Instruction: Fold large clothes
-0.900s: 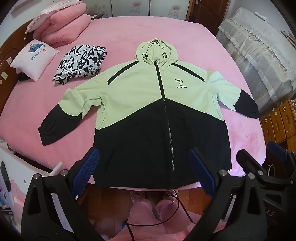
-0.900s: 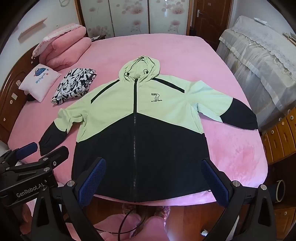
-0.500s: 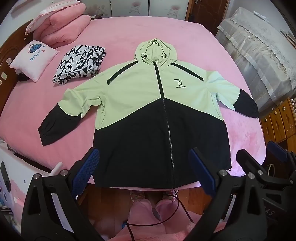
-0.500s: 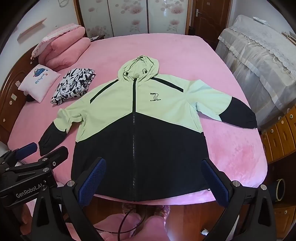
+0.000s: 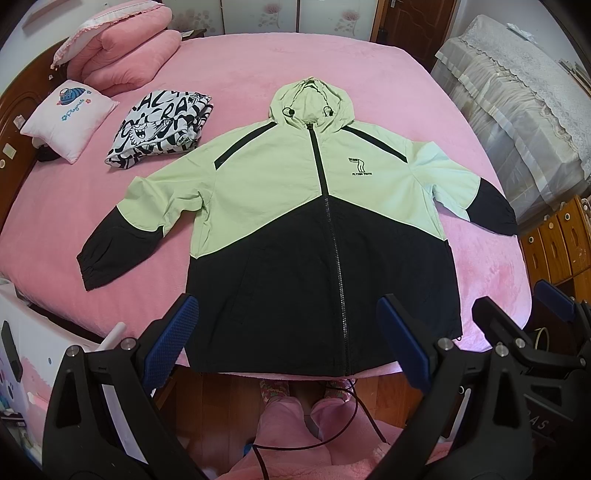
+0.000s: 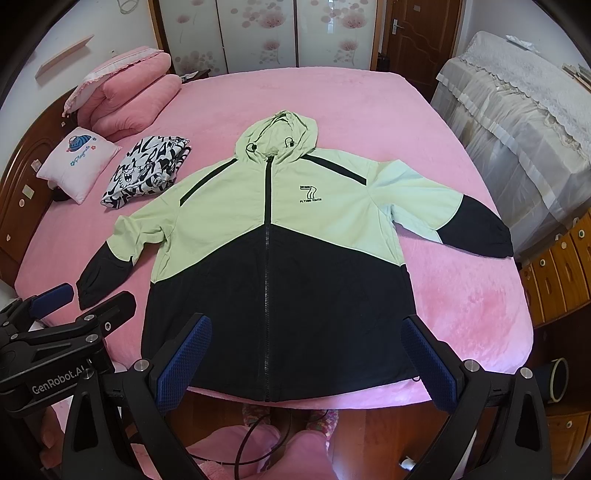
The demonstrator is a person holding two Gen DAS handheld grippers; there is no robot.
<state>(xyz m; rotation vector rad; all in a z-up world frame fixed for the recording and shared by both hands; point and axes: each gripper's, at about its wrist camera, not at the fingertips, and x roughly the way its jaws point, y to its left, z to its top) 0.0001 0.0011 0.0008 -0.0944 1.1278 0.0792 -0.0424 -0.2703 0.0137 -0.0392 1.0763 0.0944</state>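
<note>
Folding not yet begun: the jacket (image 5: 314, 229) lies flat, zipped, its hem at the bed (image 5: 236, 62) near edge. Your left gripper (image 5: 288, 338) and right gripper (image 6: 306, 360) hover wide, empty; next, take a sleeve.

Open right tongs (image 6: 308, 360) above spread jacket (image 6: 273, 258).

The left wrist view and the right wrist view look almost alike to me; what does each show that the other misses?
Only the left wrist view shows the white cabinet at the bed's near corner. Only the right wrist view shows the door handle and a cup on the floor. Both show the hooded jacket spread flat on the pink bed, the folded printed garment, and both grippers open.
</note>
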